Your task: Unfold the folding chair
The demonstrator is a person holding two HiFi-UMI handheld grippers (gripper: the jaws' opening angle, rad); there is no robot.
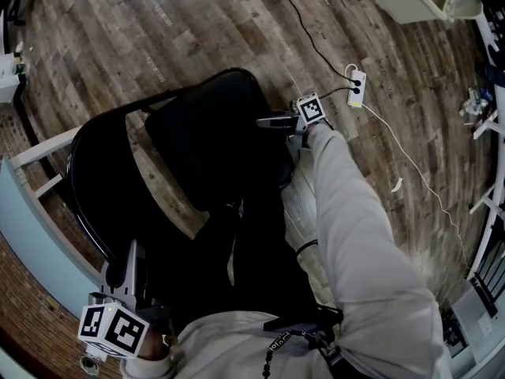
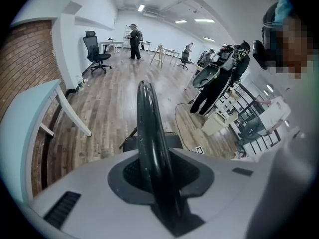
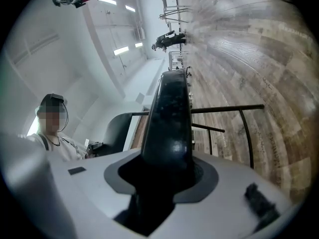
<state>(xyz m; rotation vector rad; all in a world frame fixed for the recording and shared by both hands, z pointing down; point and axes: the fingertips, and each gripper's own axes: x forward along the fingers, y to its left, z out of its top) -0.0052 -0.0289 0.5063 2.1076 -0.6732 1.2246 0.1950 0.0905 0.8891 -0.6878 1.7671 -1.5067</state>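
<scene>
Roughly half-opened, the folding chair is being clamped: left gripper on frame, right gripper on seat, not yet level.

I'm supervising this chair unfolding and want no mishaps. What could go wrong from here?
The right gripper has only the seat edge in its jaws; it might slip free. The power strip lies on the floor nearby; the frame could land on it. The frame, in the left gripper, stands near the table and may knock it.
</scene>
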